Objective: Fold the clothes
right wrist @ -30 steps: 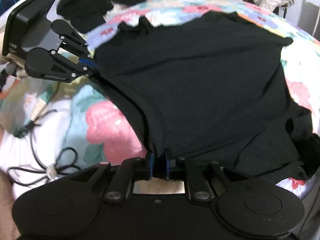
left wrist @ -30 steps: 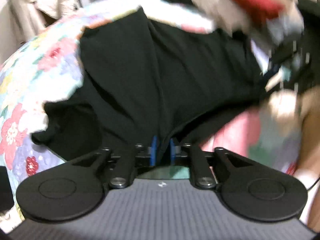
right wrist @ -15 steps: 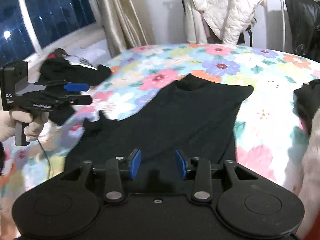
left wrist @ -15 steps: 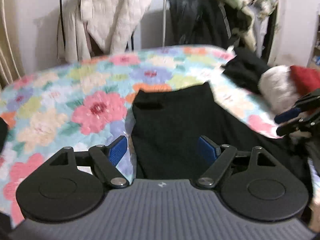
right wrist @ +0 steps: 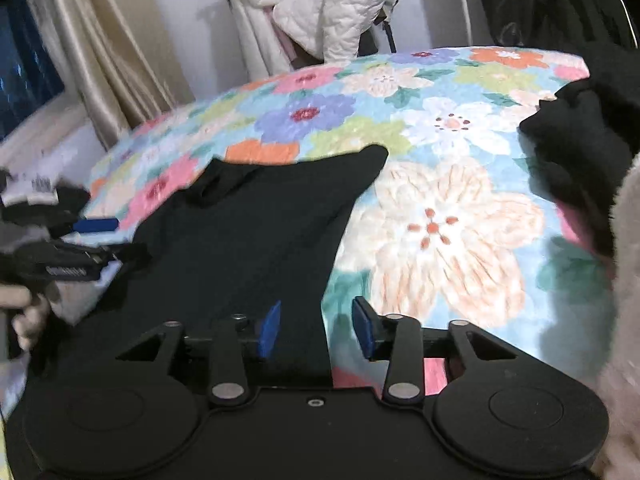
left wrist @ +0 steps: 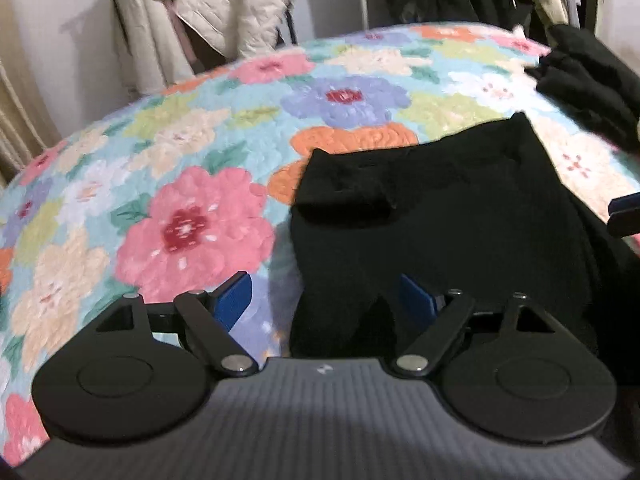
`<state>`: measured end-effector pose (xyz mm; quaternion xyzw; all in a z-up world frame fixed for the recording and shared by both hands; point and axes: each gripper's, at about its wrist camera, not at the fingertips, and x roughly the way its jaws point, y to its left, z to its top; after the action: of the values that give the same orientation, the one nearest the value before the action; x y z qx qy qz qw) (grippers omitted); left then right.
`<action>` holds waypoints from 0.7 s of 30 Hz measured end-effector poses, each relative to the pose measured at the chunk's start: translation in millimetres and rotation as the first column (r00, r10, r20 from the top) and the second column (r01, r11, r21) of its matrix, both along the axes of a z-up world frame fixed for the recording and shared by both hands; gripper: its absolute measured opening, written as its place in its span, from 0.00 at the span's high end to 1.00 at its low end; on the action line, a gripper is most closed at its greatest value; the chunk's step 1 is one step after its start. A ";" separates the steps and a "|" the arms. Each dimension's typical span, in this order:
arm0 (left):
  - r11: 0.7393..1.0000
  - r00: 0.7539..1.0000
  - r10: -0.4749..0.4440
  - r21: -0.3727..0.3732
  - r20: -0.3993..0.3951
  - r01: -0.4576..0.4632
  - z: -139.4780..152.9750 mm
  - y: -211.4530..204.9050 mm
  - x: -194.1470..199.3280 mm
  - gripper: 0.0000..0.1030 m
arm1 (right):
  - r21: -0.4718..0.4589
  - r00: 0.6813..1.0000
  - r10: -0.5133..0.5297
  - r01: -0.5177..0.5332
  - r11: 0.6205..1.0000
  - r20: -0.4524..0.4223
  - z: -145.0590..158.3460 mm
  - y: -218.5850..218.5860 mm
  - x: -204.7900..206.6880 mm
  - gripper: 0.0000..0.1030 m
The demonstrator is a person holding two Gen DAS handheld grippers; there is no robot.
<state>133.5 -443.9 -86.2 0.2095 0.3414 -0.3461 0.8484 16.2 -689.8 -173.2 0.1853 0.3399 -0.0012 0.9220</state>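
A black garment (left wrist: 440,224) lies flat on the flowered quilt (left wrist: 192,224), folded into a long strip. It also shows in the right wrist view (right wrist: 256,232). My left gripper (left wrist: 326,300) is open and empty, just above the garment's near left edge. My right gripper (right wrist: 316,326) is open and empty, over the garment's near right edge. The left gripper also shows at the left edge of the right wrist view (right wrist: 86,244), and a bit of the right gripper (left wrist: 624,216) shows at the right edge of the left wrist view.
A second dark garment (left wrist: 592,88) lies bunched at the quilt's far right, also in the right wrist view (right wrist: 580,152). A white quilted jacket (right wrist: 332,4) hangs behind the bed. Beige curtains (right wrist: 104,52) hang at the left. Something pale and furry (right wrist: 628,280) sits at the right.
One second ago both grippers were shut on the garment's edge. Both have let go and opened, and lifted back so that the folded garment lies on the quilt ahead.
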 end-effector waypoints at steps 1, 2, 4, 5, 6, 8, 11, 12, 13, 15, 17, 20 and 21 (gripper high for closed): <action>1.000 1.000 -0.004 -0.013 0.009 0.005 -0.2 -1.6 0.1 0.35 | 0.023 1.000 -0.005 0.005 1.000 0.012 -3.2 -2.5 5.7 0.55; 0.999 1.000 -0.011 -0.032 0.010 0.011 -1.7 -3.2 0.6 0.43 | 0.048 1.000 -0.003 0.002 0.999 0.010 -7.1 -4.3 8.3 0.54; 0.999 0.999 -0.028 -0.033 -0.019 0.027 -9.0 -8.4 3.8 0.83 | 0.098 1.000 0.003 -0.004 0.995 0.005 -14.8 -7.9 13.2 0.54; 0.999 0.999 -0.031 -0.031 -0.032 0.030 -12.5 -10.8 5.3 0.97 | 0.116 1.000 0.031 -0.031 0.993 0.001 -18.0 -6.7 12.3 0.53; 0.998 0.999 -0.034 -0.047 -0.032 0.033 -14.1 -10.9 5.2 0.97 | 0.134 0.998 0.059 -0.058 0.989 -0.002 -21.1 -5.4 11.1 0.53; 0.998 0.999 -0.036 -0.057 0.021 0.037 -11.9 -8.6 1.1 0.97 | 0.136 0.996 0.090 -0.088 0.987 -0.006 -25.9 -3.0 9.2 0.52; 0.998 0.988 0.052 -0.038 0.148 -0.047 -3.2 3.6 0.2 0.98 | 0.159 0.998 0.068 -0.067 0.985 0.000 -30.4 -7.3 11.2 0.52; 0.993 0.979 0.118 -0.044 0.167 -0.112 -0.9 12.9 5.1 0.98 | 0.177 0.998 0.064 -0.064 0.982 0.004 -31.7 -9.3 11.4 0.52; 0.981 0.965 0.193 -0.053 0.178 -0.186 1.3 23.6 11.4 0.98 | 0.184 0.998 0.065 -0.065 0.981 0.006 -32.5 -10.2 10.8 0.51; 0.951 0.934 0.309 -0.049 0.178 -0.305 1.0 47.9 22.7 0.97 | 0.180 0.997 0.074 -0.072 0.981 -0.001 -32.4 -9.5 9.3 0.51; 0.936 0.922 0.325 0.067 0.209 -0.345 -8.2 62.8 26.6 0.97 | 0.173 0.996 0.085 -0.083 0.981 -0.006 -31.7 -8.6 8.2 0.48; 0.941 0.937 0.269 0.147 0.223 -0.305 -20.2 76.5 13.2 0.97 | 0.169 0.996 0.092 -0.090 0.981 -0.008 -31.8 -7.2 8.1 0.45; 0.947 0.946 0.255 0.148 0.203 -0.287 -22.5 79.5 8.1 0.97 | 0.169 0.996 0.093 -0.090 0.981 -0.008 -32.2 -6.9 8.4 0.45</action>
<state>141.6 -364.5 -108.7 0.2648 0.3175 -0.1741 0.8937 24.6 -696.6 -205.5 0.2469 0.3541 0.0685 0.8994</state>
